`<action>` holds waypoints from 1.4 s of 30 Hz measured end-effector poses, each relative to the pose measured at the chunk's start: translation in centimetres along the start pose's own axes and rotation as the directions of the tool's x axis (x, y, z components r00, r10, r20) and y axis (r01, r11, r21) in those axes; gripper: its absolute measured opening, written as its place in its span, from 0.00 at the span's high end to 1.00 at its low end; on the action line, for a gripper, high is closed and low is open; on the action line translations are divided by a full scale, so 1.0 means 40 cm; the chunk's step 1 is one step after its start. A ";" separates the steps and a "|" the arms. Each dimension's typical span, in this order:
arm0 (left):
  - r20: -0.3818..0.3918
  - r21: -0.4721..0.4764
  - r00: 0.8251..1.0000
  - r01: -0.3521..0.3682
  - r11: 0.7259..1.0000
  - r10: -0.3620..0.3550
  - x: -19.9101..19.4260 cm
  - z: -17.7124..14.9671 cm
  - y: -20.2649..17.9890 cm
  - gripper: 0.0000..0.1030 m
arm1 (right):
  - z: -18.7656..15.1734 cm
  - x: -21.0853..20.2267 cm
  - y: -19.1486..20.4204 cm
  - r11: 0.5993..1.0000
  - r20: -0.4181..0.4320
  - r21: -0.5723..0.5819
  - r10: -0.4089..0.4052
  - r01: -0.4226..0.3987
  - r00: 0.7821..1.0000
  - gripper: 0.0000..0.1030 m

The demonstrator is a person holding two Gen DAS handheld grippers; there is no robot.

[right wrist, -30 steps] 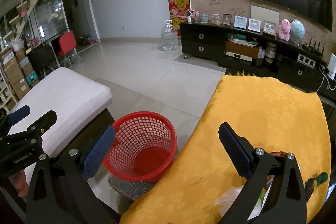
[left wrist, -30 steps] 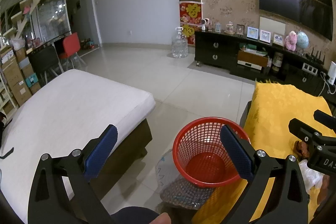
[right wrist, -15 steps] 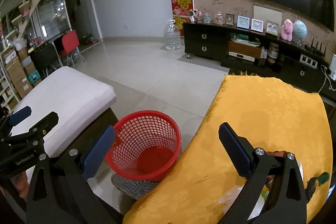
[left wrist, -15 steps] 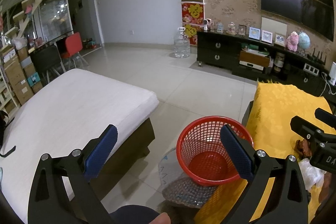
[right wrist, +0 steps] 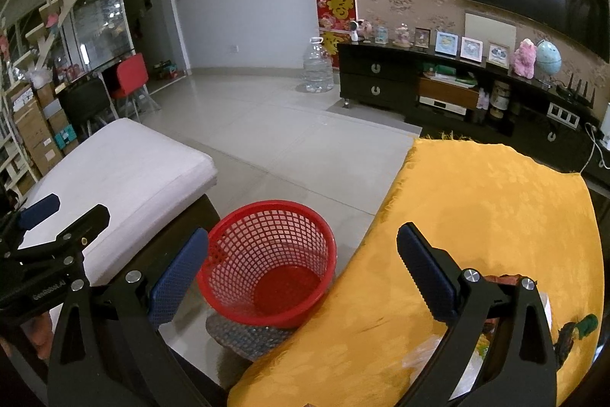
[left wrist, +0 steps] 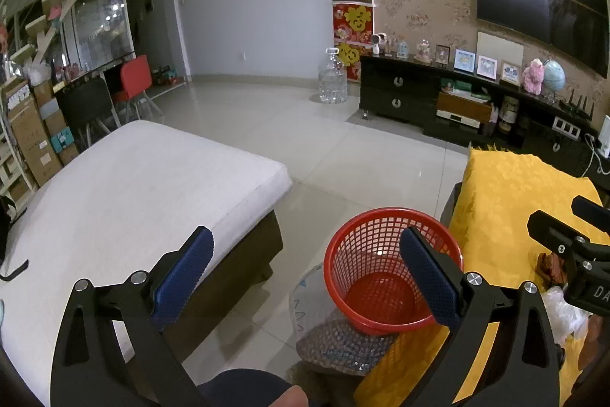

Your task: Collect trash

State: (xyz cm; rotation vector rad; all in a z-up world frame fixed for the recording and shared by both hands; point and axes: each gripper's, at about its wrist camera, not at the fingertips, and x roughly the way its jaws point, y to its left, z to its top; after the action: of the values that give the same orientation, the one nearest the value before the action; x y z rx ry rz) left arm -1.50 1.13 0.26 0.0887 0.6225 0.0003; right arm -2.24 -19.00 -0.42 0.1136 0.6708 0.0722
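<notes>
Hovering side by side above floor and table, left gripper (left wrist: 305, 262) and right gripper (right wrist: 301, 262), both spread wide and gripping nothing. Sitting on a woven mat (right wrist: 248, 334) between white mattress (left wrist: 133, 185) and yellow-clothed table (right wrist: 495, 216), red mesh basket (right wrist: 267, 262), tilting slightly. Lying near on the cloth, partly hidden behind the right finger, crumpled plastic and scraps of trash (right wrist: 427, 349).

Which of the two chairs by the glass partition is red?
The red chair standing farther back, nearer the doorway; the other chair, in front of it beside the stacked cardboard boxes, is black.
</notes>
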 end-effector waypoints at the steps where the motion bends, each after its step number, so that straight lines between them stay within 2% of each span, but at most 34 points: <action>1: 0.000 0.000 1.000 0.000 1.000 0.000 0.000 0.000 0.000 0.08 | 0.000 -0.001 0.000 1.000 0.000 0.000 0.001 -0.001 1.000 0.06; 17: -0.023 0.022 1.000 0.016 1.000 -0.015 0.009 -0.005 -0.031 0.08 | -0.010 0.004 0.005 1.000 -0.002 0.006 -0.001 0.001 1.000 0.06; 24: -0.061 0.074 0.995 0.089 0.993 -0.084 0.016 -0.015 -0.109 0.08 | -0.023 -0.015 -0.038 0.999 0.007 0.027 -0.031 0.031 0.999 0.06; 28: -0.082 0.129 0.988 0.144 0.981 -0.134 0.022 -0.028 -0.188 0.08 | -0.046 -0.040 -0.109 0.995 0.002 0.053 -0.090 0.090 0.996 0.06; 33: -0.129 0.212 0.969 0.235 0.948 -0.212 0.036 -0.049 -0.317 0.08 | -0.092 -0.076 -0.246 0.974 -0.031 0.127 -0.187 0.189 0.982 0.06; 36: -0.170 0.256 0.950 0.300 0.919 -0.263 0.042 -0.073 -0.395 0.08 | -0.133 -0.111 -0.337 0.950 -0.052 0.180 -0.251 0.256 0.967 0.06; 40: -0.233 0.319 0.916 0.388 0.864 -0.326 0.049 -0.112 -0.508 0.08 | -0.181 -0.164 -0.441 0.911 -0.072 0.242 -0.327 0.334 0.942 0.06; 42: -0.274 0.352 0.891 0.444 0.824 -0.363 0.049 -0.136 -0.573 0.08 | -0.200 -0.182 -0.486 0.893 -0.080 0.272 -0.349 0.358 0.934 0.06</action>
State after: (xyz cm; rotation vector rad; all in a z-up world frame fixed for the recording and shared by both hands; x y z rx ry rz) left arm -3.68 -21.20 -7.21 0.3638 0.8237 -0.5470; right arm -12.35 -38.38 -4.66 0.2645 0.7197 -0.3768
